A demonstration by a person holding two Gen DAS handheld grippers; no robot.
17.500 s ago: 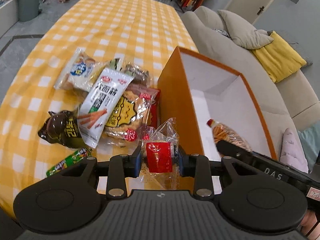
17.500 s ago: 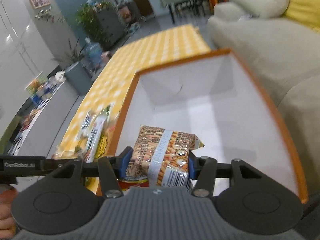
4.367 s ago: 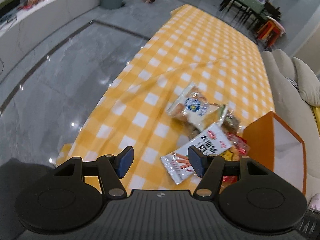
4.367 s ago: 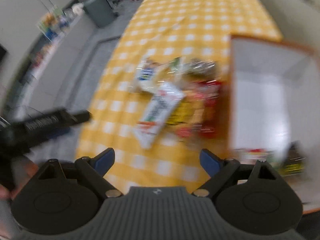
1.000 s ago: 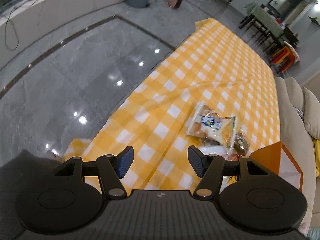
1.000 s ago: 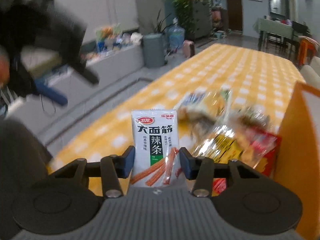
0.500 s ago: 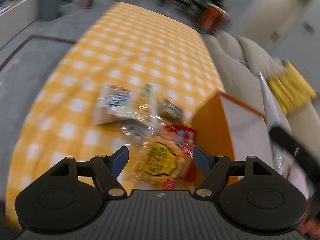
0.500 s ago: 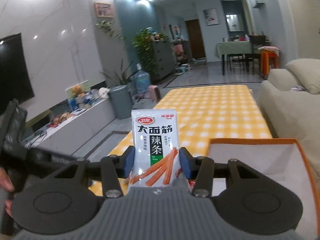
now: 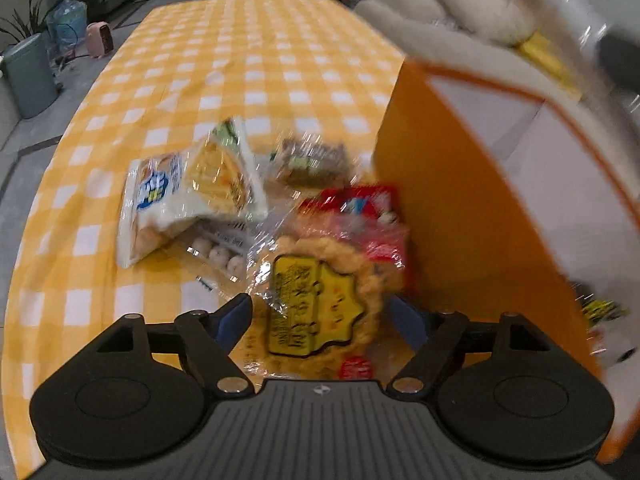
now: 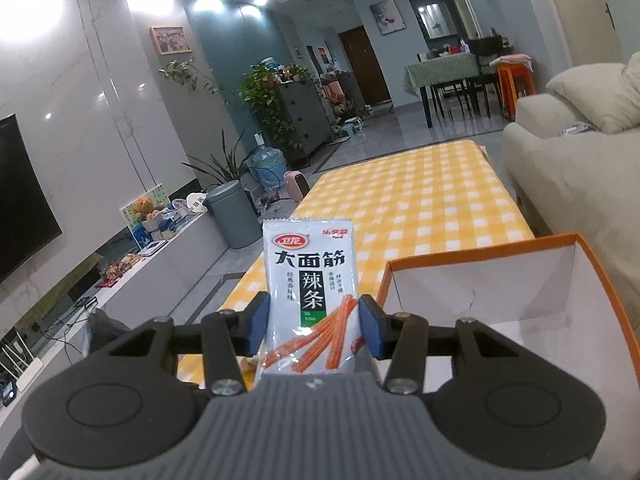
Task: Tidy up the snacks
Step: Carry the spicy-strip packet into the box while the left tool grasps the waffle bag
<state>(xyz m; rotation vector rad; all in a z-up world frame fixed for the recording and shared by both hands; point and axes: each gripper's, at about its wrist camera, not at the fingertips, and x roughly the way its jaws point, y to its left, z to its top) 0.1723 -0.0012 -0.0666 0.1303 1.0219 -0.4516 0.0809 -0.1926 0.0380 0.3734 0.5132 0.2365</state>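
Observation:
My left gripper (image 9: pixel 322 318) hangs over the snack pile on the yellow checked tablecloth (image 9: pixel 256 64), its jaws opening wide. A clear packet with a yellow label (image 9: pixel 312 304) lies between the blue pads, which stand apart from it. Beyond it lie a red packet (image 9: pixel 360 208), a white and blue bag (image 9: pixel 160 200) and a dark packet (image 9: pixel 312 160). The orange box (image 9: pixel 440 216) stands just right of the pile. My right gripper (image 10: pixel 314 326) is shut on a white spicy-strip packet (image 10: pixel 310 292), held upright above the near left corner of the orange box (image 10: pixel 480 284).
A beige sofa (image 10: pixel 568 176) runs along the right side of the table. A grey bin (image 10: pixel 234 216) and a pink heater (image 10: pixel 296 182) stand on the floor beyond the table's left edge. A few snacks (image 9: pixel 604 312) lie inside the box.
My left gripper swung from over the table's left edge to above the snack pile, dropped lower and spread its jaws. My right gripper lifted the white packet up beside the box.

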